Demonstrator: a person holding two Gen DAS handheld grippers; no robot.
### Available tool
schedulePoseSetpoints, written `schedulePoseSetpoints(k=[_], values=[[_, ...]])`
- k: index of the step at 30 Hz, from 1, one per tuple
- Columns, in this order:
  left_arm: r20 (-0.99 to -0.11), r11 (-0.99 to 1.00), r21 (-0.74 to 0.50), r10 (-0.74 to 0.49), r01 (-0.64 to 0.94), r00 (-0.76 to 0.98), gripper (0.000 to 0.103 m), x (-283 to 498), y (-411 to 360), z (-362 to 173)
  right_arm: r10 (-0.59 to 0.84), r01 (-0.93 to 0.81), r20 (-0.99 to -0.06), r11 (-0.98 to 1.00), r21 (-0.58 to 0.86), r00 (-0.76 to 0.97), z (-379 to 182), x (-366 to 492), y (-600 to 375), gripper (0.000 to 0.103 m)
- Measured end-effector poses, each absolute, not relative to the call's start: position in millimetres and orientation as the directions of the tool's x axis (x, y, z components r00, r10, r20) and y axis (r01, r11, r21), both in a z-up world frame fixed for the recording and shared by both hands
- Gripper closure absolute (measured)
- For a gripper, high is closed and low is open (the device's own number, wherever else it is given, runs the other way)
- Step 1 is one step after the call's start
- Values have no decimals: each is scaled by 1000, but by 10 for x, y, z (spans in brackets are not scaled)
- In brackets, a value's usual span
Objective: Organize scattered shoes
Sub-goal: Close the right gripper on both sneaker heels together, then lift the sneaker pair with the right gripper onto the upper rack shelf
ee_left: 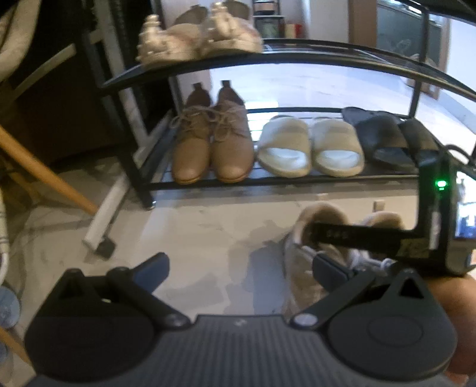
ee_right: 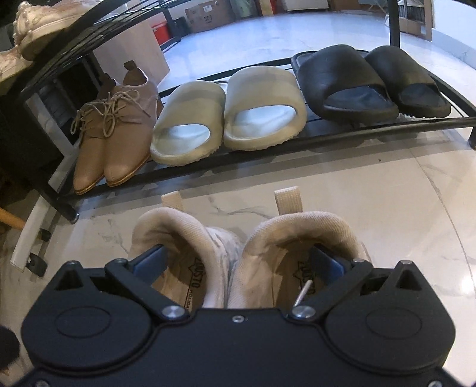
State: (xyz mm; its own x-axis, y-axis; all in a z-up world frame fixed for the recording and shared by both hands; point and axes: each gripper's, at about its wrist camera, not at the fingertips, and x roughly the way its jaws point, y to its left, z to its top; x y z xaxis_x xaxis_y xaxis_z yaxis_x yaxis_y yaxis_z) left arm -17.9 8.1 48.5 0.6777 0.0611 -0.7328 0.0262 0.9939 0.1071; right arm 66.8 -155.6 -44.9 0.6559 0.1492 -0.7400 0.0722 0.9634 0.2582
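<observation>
Item: cream sneakers (ee_right: 238, 256), pair. My right gripper (ee_right: 238, 265) spread, a finger inside each; apparently unpinched. Left gripper (ee_left: 241, 268) released, idle. Next: squeeze, lift to rack (ee_right: 327, 126).

A home, likely an entry or storage corner: a black wire shoe rack (ee_right: 327, 126) on a marble-look tile floor (ee_right: 416, 193) holds tan lace-ups (ee_right: 113, 140), cream slides (ee_right: 229, 119) and black slides (ee_right: 372, 80), with cardboard boxes (ee_right: 205, 15) stacked along the far wall.
</observation>
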Motion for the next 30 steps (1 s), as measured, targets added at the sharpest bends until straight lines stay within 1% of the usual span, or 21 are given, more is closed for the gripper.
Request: schedulePoseSetpoints(k=[2,4,7,9,12,13,14,15,16,17,18,22,26,30], values=[[-735,995,98,56,24,676,1,-180,75,475,140,55,-754,972,227,641,-472,682,-1510,0],[-746,998,58,41,3,664,1,-173,132,452,124,60,-759,976,210,639,-491,689,-1486,0],[-769,996,-61,-7,-63,639,1,-167,283,385,101,92,-764,974,205,637,-517,717,-1467,0],[-782,983,-138,-35,-118,623,1,-173,384,335,76,100,-776,979,177,627,-539,741,-1432,0],[-804,979,-130,-12,-156,594,1,-162,411,287,45,110,-781,983,144,622,-561,765,-1388,0],[-811,977,-127,-5,-168,585,1,-158,420,271,36,115,-779,984,138,626,-563,764,-1382,8],[-818,977,-120,2,-174,576,1,-155,421,254,14,129,-768,984,125,641,-560,743,-1371,20],[-821,981,-105,8,-164,570,1,-156,402,239,-10,143,-755,983,112,656,-558,718,-1361,36],[-824,984,-95,9,-154,566,1,-157,387,231,-37,152,-718,984,97,695,-554,649,-1344,41],[-825,986,-84,11,-143,564,1,-159,371,227,-23,133,-709,986,100,705,-552,634,-1328,47],[-827,989,-74,13,-132,562,1,-160,356,223,-10,114,-700,988,103,714,-550,619,-1314,56],[-819,991,-40,39,-125,573,1,-153,355,259,-10,124,-654,984,128,756,-515,518,-1321,60],[-806,990,-20,65,-137,588,1,-150,382,313,-82,135,-490,988,74,868,-217,146,-1232,63],[-759,979,-29,110,-202,642,1,-224,497,462,-72,84,-291,996,28,954,287,-63,-1102,67]])
